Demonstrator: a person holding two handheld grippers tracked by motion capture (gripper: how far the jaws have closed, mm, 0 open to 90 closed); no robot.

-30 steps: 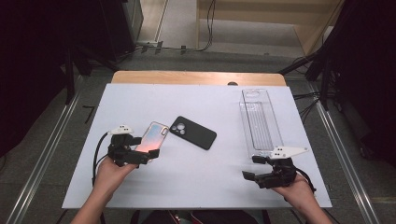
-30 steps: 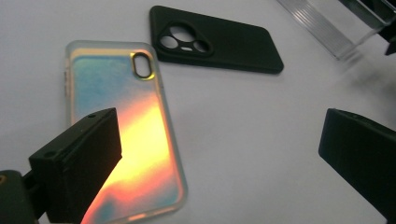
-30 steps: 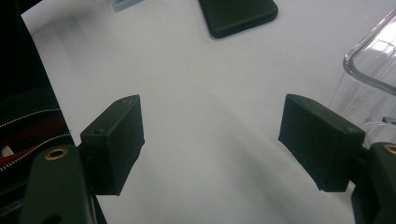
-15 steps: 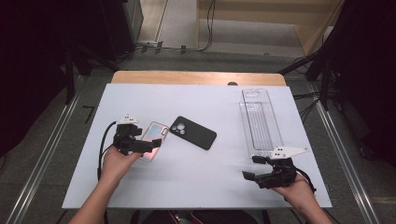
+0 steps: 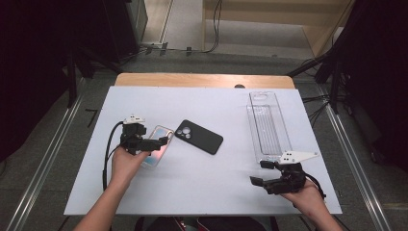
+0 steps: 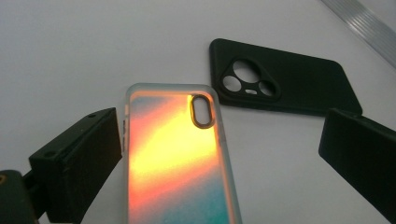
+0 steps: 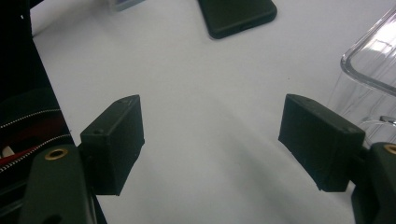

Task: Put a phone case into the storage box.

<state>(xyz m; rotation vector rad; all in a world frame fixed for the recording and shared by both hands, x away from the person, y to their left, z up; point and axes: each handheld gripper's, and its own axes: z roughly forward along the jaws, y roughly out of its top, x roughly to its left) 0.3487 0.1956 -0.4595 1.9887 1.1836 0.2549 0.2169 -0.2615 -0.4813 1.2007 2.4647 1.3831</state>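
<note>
Black jaws of the right gripper (image 5: 266,179) are spread wide over bare table near the front right corner, with nothing between them; it is held low in the person's right hand (image 5: 305,196), pointing towards the table's left side. On the left, the left gripper (image 5: 155,143) is held in the left hand (image 5: 126,161), the forearm reaching in from the bottom edge, and its jaws are likewise wide open. In the left gripper view the iridescent phone case (image 6: 175,163) is seen lying flat between those jaws, close beside one jaw and well apart from the other; whether that jaw touches it cannot be told. This case has a frosted, translucent rim, an oval camera opening, and a back that shades from orange and yellow to teal. Just beyond it a black phone case (image 5: 198,136) is laid flat, camera cut-outs facing up. A long clear plastic tray (image 5: 267,125) is set lengthwise on the right side of the white table (image 5: 202,187). Farther off, a strip of wooden edge (image 5: 204,80), grey floor, cables and dark equipment are seen.
</note>
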